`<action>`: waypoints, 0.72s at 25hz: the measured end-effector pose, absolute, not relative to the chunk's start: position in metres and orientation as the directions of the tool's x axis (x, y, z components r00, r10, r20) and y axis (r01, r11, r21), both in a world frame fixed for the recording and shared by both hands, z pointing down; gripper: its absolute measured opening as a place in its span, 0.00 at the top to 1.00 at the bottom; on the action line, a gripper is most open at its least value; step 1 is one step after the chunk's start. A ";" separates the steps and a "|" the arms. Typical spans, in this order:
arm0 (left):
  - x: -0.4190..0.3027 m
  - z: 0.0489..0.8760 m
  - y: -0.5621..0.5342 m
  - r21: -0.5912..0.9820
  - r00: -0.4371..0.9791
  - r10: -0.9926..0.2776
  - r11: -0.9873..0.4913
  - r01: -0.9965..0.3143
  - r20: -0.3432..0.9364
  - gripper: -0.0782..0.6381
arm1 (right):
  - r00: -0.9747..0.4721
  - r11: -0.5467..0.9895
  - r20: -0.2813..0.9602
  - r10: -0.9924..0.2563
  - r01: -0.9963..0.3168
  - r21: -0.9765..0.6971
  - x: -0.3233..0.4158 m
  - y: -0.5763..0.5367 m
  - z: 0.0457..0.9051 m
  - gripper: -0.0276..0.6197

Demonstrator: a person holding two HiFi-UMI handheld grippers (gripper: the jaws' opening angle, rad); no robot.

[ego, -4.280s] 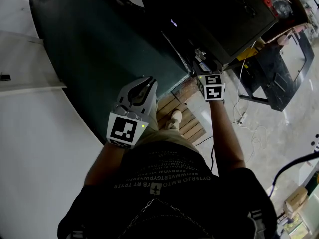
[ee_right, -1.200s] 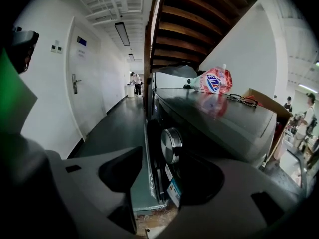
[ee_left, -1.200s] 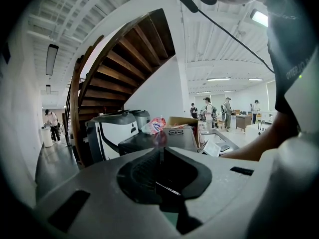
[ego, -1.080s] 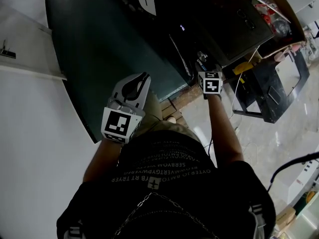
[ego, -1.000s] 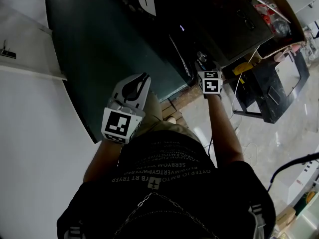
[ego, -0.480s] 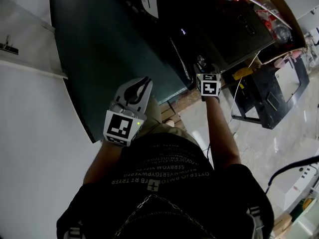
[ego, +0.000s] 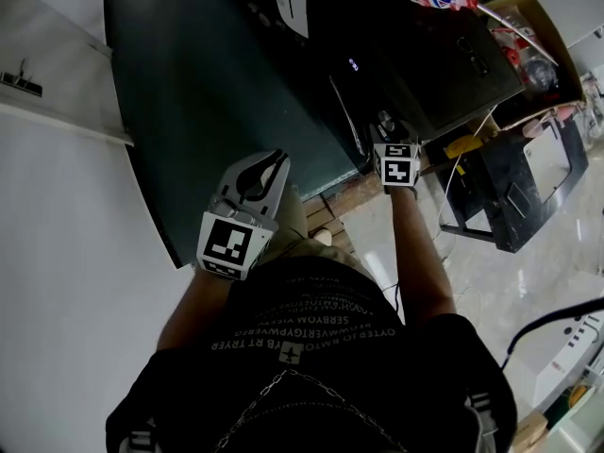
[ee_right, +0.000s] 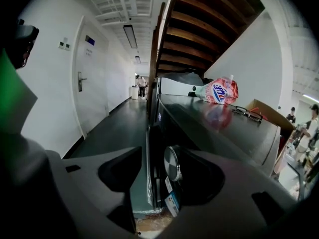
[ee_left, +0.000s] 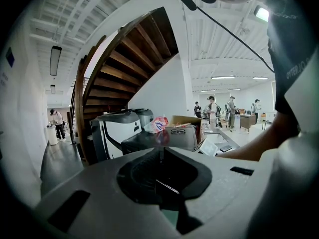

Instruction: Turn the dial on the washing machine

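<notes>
The dark washing machine [ego: 425, 64] stands ahead of me, its front panel facing my right hand. Its round silver dial [ee_right: 173, 163] sits on that panel, also seen from above as the dial [ego: 384, 120]. My right gripper [ego: 386, 132] is at the dial and open. In the right gripper view the dial lies close to the right finger [ee_right: 202, 180], with a gap to the left finger [ee_right: 119, 176]. My left gripper [ego: 273, 160] hangs to the left over the dark floor, away from the machine, shut on nothing [ee_left: 160, 156].
A pink detergent pouch [ee_right: 218, 91] and a pair of glasses [ee_right: 246, 113] lie on the machine's top. A cardboard box [ego: 528, 36] and a black metal stand [ego: 510, 192] are to the right. A wooden pallet [ego: 340, 204] lies under the machine. A wooden staircase [ee_right: 209, 24] rises overhead.
The head view has drifted a little. The right gripper stays at the dial and the left gripper keeps its place, still shut.
</notes>
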State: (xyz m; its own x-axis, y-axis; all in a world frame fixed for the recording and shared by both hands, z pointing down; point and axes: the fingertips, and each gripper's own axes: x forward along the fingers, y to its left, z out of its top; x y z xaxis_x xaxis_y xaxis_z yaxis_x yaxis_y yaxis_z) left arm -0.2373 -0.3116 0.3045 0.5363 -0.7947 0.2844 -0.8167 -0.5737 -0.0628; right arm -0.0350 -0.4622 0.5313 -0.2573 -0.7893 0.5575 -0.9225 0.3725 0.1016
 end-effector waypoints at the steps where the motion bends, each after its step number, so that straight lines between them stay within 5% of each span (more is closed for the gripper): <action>1: -0.239 0.304 -0.311 -0.065 0.536 -0.794 -0.574 -0.816 0.286 0.85 | -0.256 0.379 0.561 -0.787 -0.919 0.113 -0.037 -0.462 0.533 0.59; 18: -0.240 0.299 -0.310 -0.094 0.550 -0.781 -0.597 -0.797 0.295 0.85 | -0.219 0.305 0.577 -0.787 -0.951 0.057 -0.027 -0.455 0.546 0.59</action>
State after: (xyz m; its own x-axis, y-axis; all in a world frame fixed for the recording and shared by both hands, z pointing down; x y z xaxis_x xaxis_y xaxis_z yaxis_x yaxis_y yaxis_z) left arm -0.2399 -0.3103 0.2993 0.5499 -0.7812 0.2954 -0.7970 -0.5966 -0.0940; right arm -0.0265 -0.4552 0.5457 -0.2186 -0.7870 0.5769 -0.9505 0.3054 0.0566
